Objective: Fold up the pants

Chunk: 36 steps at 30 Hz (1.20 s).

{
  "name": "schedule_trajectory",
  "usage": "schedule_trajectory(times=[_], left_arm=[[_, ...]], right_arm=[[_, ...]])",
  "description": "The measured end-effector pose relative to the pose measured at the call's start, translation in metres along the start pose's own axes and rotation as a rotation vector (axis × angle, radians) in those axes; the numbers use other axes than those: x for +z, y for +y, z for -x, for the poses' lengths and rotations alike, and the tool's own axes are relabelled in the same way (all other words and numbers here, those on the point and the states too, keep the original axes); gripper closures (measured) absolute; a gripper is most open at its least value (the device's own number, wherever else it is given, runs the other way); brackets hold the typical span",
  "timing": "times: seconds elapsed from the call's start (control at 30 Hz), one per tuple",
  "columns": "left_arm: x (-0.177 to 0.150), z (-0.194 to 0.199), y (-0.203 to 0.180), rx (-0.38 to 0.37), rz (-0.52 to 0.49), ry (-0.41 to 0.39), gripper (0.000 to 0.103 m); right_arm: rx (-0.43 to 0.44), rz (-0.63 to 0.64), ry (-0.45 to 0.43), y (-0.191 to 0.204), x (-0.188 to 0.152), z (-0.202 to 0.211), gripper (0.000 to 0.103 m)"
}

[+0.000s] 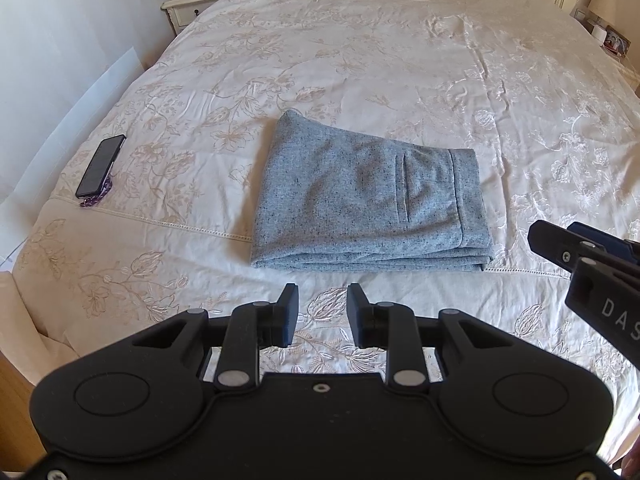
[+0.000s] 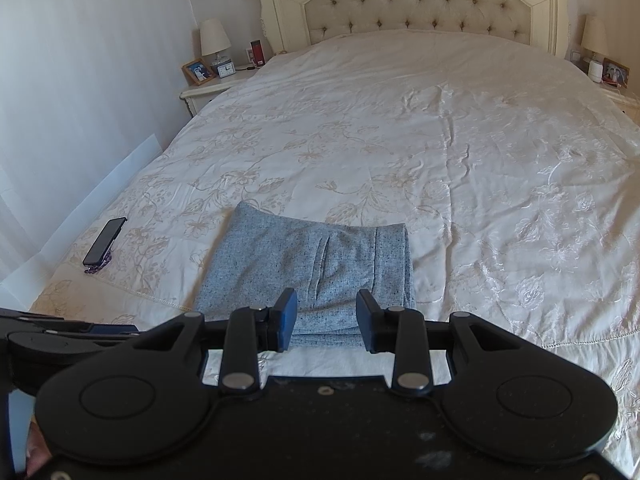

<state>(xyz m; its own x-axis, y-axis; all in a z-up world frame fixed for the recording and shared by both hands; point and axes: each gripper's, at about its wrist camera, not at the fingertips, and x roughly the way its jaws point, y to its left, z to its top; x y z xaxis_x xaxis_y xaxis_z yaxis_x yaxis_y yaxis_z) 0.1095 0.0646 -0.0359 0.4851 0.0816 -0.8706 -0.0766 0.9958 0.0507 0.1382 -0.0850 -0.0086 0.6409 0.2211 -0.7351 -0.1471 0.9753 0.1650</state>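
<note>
Left wrist view: the pants (image 1: 368, 196) lie folded into a compact grey bundle on the bed (image 1: 400, 60), near its foot edge, waistband to the right and a pocket slit facing up. The left claw (image 1: 322, 316) hangs above the bedspread just short of the bundle's near edge, its jaws narrowly apart with nothing between them, only the flowered cover showing through the gap. The right claw (image 1: 560, 248) enters from the right edge, near the bundle's right corner but apart from it; its jaws cannot be judged from here. A phone (image 1: 100, 166) lies well to the left on the bed. A nightstand (image 1: 192, 4) stands at the far left corner.

Right wrist view: the right claw (image 2: 326, 320) hovers over the near edge of the pants (image 2: 308, 268), jaws moderately apart and empty; the cloth shows behind the gap, not pinched. Part of the left claw (image 2: 72, 336) shows at the left edge. The phone (image 2: 105, 245) lies left of the bundle. A tufted headboard (image 2: 412, 0) closes the far end of the bed (image 2: 440, 120), with a lamp (image 2: 215, 38) at its left.
</note>
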Motion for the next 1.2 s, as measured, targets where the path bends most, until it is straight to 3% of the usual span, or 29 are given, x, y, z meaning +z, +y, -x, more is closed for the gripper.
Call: schedule_trajectory(times=[0.83,1.2], left_arm=[[0.009,0.004,-0.017,0.041,0.030,-0.030,0.066],[0.014,-0.005,-0.008,0.007,0.008,-0.031,0.066]], right_arm=[[0.052,0.043,0.013,-0.012,0.006,-0.011,0.068],[0.015,0.035,0.017,-0.007,0.010,-0.020,0.068]])
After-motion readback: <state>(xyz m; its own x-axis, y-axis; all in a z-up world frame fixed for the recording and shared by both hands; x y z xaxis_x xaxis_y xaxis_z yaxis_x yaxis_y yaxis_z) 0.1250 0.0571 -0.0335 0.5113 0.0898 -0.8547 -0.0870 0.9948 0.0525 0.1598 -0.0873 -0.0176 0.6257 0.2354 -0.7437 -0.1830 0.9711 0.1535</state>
